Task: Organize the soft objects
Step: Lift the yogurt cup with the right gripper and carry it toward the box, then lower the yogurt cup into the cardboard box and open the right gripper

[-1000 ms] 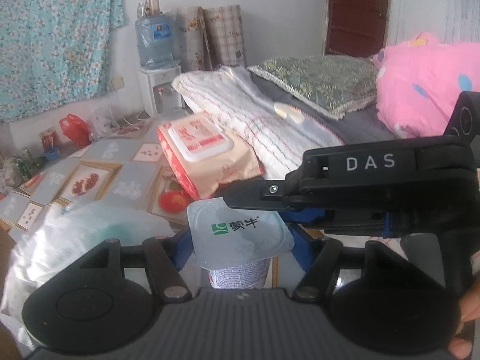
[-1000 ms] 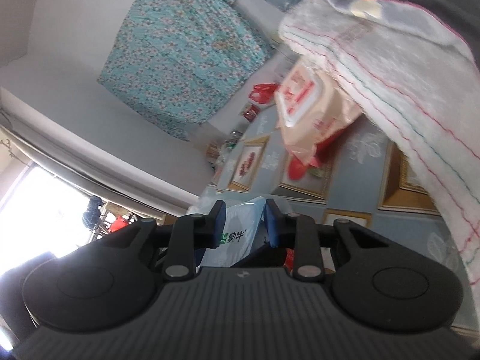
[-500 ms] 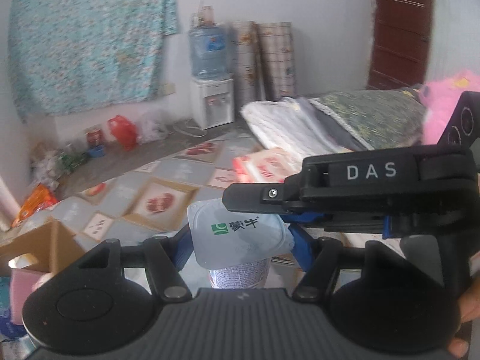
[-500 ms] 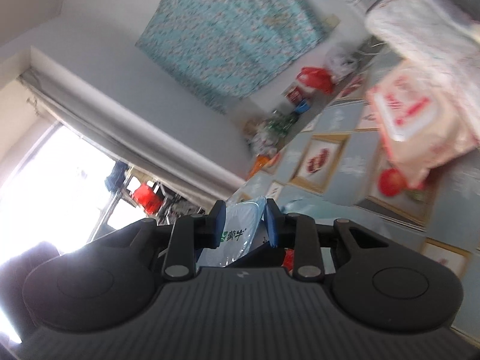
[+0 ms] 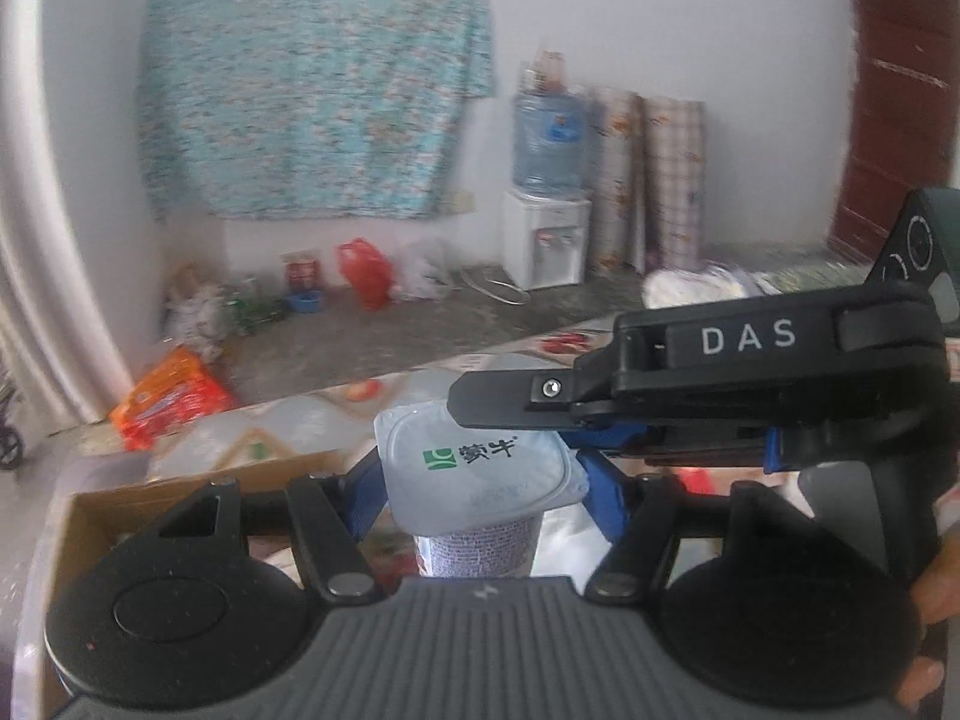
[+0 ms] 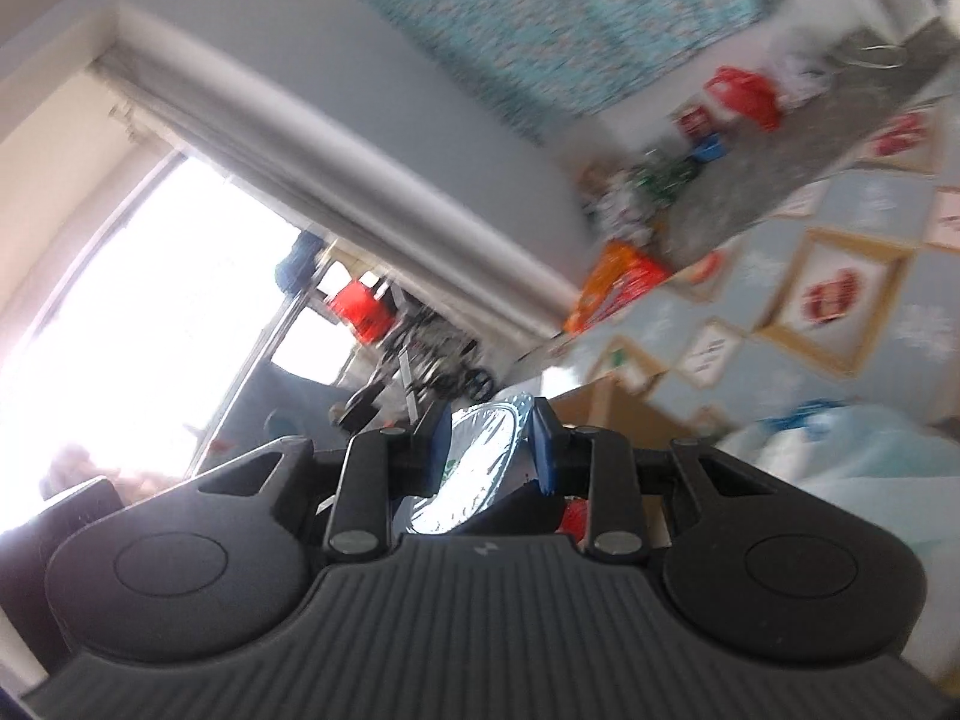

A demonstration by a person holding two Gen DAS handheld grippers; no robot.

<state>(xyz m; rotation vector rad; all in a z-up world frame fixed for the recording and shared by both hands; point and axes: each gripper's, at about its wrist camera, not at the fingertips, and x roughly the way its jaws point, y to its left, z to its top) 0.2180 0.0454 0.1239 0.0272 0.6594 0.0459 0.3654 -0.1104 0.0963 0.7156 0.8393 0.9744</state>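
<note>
I hold a yogurt cup (image 5: 480,480) between my two grippers, lifted off the floor. My left gripper (image 5: 483,489) is tilted downward, and its blue fingers (image 5: 363,501) press on the cup from either side just under the foil lid, so it is clamped on the cup. The lid faces up toward the camera, with its green logo and printed characters readable, and the cup's purple-patterned wall drops away beneath it.

My right gripper (image 5: 690,384) reaches in from the right, lying nearly level across the view, its black finger passing over the far right edge of the lid. In its own rolled view, the right gripper (image 6: 489,450) has its blue fingers (image 6: 543,450) closed narrowly on the rim of the foil lid (image 6: 480,456), which stands edge-on between them.

My fingers (image 5: 936,600) show at the right edge of the left view, wrapped round the right gripper's handle.

Below and to the left of the cup is an open cardboard box (image 5: 120,510). Beyond it lies the patterned floor mat (image 5: 288,420), with an orange packet (image 5: 174,399) at its far left edge. A water dispenser (image 5: 549,204) stands against the far wall, beside a blue floral cloth (image 5: 312,84) hanging there.
</note>
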